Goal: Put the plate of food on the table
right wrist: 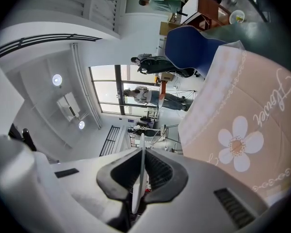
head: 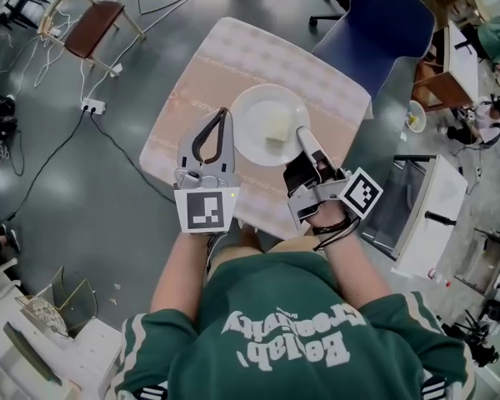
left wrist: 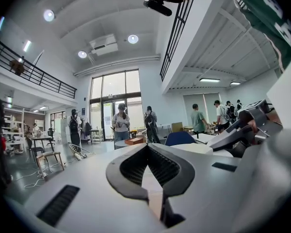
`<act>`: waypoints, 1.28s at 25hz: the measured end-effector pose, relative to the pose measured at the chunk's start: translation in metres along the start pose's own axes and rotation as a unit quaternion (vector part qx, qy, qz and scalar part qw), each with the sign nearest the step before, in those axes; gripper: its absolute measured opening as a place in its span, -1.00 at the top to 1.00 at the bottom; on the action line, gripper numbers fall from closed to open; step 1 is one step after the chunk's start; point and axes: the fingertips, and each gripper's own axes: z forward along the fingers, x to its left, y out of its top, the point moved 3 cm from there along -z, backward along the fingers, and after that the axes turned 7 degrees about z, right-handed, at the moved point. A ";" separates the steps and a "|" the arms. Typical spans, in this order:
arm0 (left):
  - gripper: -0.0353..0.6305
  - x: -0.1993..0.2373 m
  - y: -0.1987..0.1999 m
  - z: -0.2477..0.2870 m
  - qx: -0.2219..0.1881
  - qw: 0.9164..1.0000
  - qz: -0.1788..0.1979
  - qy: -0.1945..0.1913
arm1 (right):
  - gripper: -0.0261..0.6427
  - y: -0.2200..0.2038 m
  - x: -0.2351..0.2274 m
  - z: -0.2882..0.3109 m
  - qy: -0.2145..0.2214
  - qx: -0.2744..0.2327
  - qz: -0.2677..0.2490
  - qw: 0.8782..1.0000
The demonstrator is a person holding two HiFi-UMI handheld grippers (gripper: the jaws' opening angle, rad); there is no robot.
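Observation:
A white plate (head: 262, 123) with a pale block of food (head: 277, 126) is over the small table (head: 233, 57), which is covered in a pink and beige cloth. I cannot tell whether the plate rests on the cloth. My right gripper (head: 304, 136) is shut on the plate's right rim. In the right gripper view the thin white rim (right wrist: 141, 159) stands edge-on between the ribbed pads of that gripper (right wrist: 141, 171), with the flowered cloth (right wrist: 247, 125) beside it. My left gripper (head: 223, 115) hovers just left of the plate, tips together and empty, as the left gripper view (left wrist: 147, 149) confirms.
A blue chair (head: 375, 23) stands at the table's far right corner. A wooden chair with a brown seat (head: 92, 27) and a power strip (head: 93, 105) with cables lie to the left. White furniture (head: 433, 215) stands at the right. Several people (left wrist: 121, 123) stand far off.

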 end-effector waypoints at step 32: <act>0.87 -0.046 -0.146 0.074 0.102 0.995 -0.001 0.001 | 0.84 0.048 -0.177 0.048 -0.118 0.083 0.018 0.989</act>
